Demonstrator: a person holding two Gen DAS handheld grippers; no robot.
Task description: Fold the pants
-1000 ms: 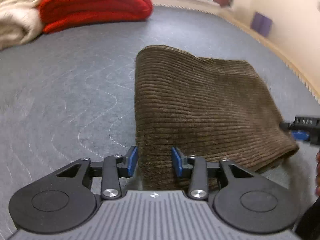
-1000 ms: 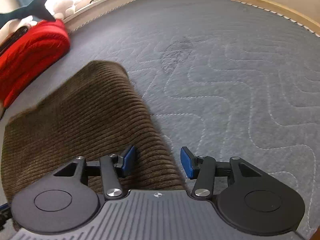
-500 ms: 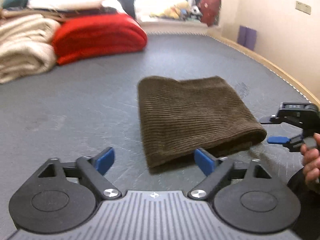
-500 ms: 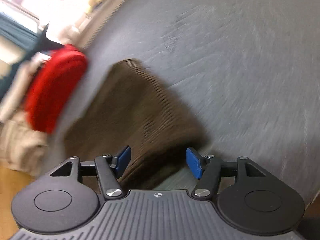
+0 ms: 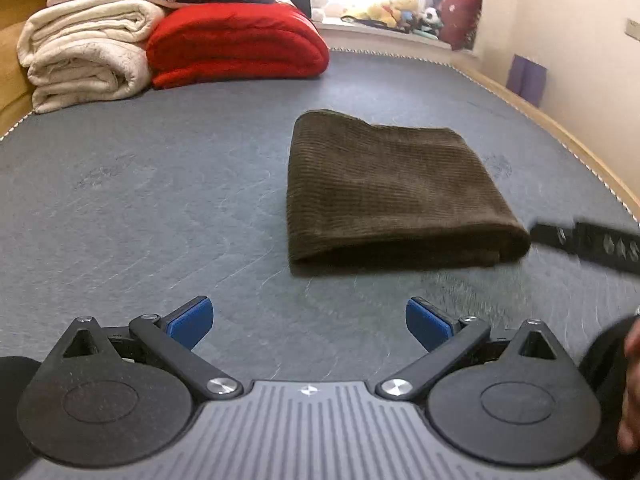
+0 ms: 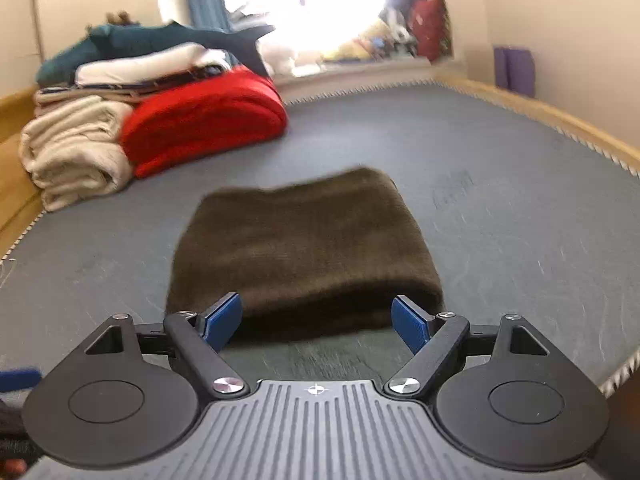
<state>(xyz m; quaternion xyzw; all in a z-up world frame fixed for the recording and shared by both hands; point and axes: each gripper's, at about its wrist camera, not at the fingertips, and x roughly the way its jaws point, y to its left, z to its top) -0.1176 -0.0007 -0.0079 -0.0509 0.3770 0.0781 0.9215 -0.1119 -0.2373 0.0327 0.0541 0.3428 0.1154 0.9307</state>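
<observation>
Left claw (image 5: 308, 322): tilted down toward the mattress, jaws spread wide and opening, with only bare grey mattress between the blue pads; it has hold of nothing.
Right claw (image 6: 316, 322): also angled downward, jaws wide and opening; the near folded edge of the pants shows in the gap beyond the pads, but the pads stand clear of the cloth and grip nothing.
Person's hand (image 5: 630, 392): partly visible at the right edge of the left wrist view, blurred, beside a dark sleeve.
Pants (image 5: 394, 188): brown corduroy, folded into a compact rectangle, lying flat on the mattress ahead of both claws, rounded fold edge nearest the cameras.
Mattress (image 5: 160, 208): grey, quilted, with a corded edge and a wooden frame around it.
Red blanket (image 5: 236, 42): folded, at the far end of the mattress, well apart from the pants.
Cream blankets (image 5: 86, 50): rolled stack just left of the red one, with more folded linens on top.
Windowsill: bright, lined with soft toys (image 5: 384, 8).
</observation>
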